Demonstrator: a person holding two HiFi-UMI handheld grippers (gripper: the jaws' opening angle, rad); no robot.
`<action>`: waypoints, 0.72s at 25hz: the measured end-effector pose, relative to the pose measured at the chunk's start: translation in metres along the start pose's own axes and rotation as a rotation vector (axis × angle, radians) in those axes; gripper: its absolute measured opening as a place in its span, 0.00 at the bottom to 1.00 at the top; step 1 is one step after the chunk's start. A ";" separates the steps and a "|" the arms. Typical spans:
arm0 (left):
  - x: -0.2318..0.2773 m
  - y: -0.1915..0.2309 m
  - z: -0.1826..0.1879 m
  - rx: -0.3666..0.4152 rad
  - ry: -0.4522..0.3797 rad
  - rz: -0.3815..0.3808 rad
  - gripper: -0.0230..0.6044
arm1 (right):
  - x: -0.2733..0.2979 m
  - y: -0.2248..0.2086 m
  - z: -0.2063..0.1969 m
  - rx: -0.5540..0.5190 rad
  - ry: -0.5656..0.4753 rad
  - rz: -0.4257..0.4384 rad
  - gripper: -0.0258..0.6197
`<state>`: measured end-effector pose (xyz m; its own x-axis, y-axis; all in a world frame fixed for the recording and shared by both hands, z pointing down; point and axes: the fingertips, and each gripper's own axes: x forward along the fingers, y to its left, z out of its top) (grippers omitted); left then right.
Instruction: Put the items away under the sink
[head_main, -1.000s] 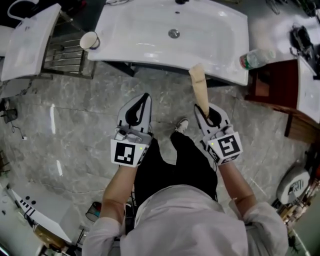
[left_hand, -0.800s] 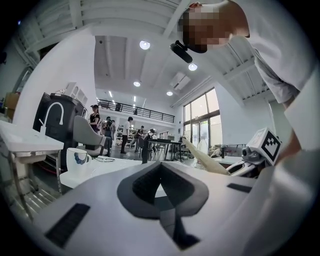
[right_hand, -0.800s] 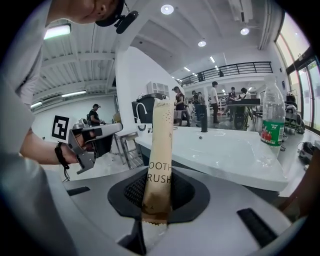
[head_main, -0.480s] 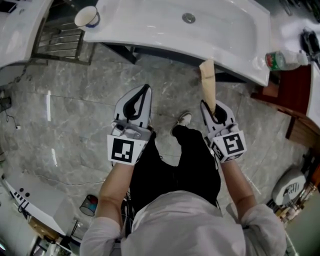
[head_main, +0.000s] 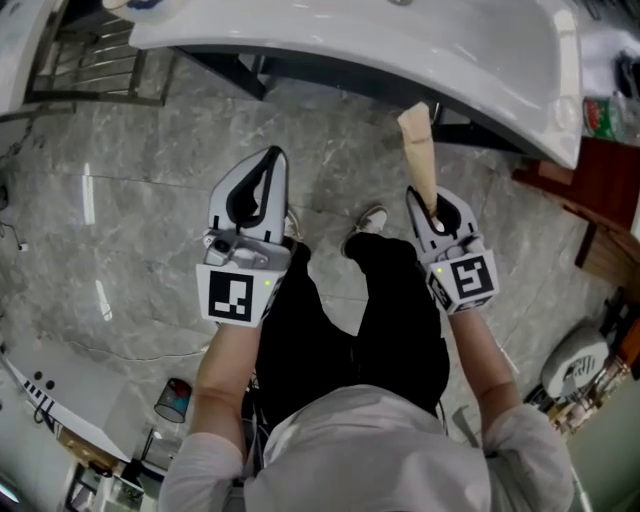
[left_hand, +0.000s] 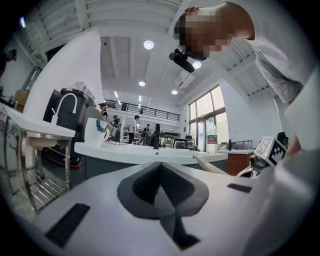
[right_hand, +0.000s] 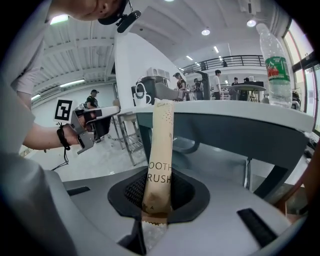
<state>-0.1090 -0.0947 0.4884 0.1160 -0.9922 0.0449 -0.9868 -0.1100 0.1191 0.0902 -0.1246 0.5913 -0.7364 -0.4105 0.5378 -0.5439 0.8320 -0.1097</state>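
My right gripper (head_main: 433, 207) is shut on a long beige toothbrush packet (head_main: 420, 152), which sticks forward toward the white sink basin (head_main: 470, 55). In the right gripper view the toothbrush packet (right_hand: 161, 155) stands up from the closed jaws, in front of the sink's (right_hand: 235, 112) edge. My left gripper (head_main: 262, 180) is shut and holds nothing, over the grey marble floor to the left of the person's legs. In the left gripper view the left gripper (left_hand: 160, 172) has its jaws pressed together, and a white mug (left_hand: 95, 131) stands on the sink counter (left_hand: 140, 150).
A plastic bottle (right_hand: 274, 62) stands on the counter's right end, with a brown wooden cabinet (head_main: 590, 200) below it. A metal rack (head_main: 85, 65) stands at the left of the sink. A small can (head_main: 172, 400) lies on the floor at lower left.
The view has dropped lower and nearer the sink's front edge. Both grippers moved slightly forward; the right one still holds the packet.
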 end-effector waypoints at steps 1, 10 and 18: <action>0.000 0.001 -0.007 -0.005 0.000 0.000 0.04 | 0.004 0.001 -0.007 0.003 0.007 0.004 0.17; 0.005 0.014 -0.052 -0.020 -0.001 -0.010 0.04 | 0.046 -0.023 -0.058 -0.035 0.097 -0.029 0.17; 0.020 0.025 -0.082 -0.001 -0.022 -0.039 0.04 | 0.088 -0.059 -0.083 -0.055 0.059 -0.090 0.17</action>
<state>-0.1217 -0.1120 0.5739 0.1523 -0.9882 0.0180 -0.9813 -0.1490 0.1216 0.0909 -0.1784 0.7138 -0.6598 -0.4629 0.5919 -0.5824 0.8128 -0.0136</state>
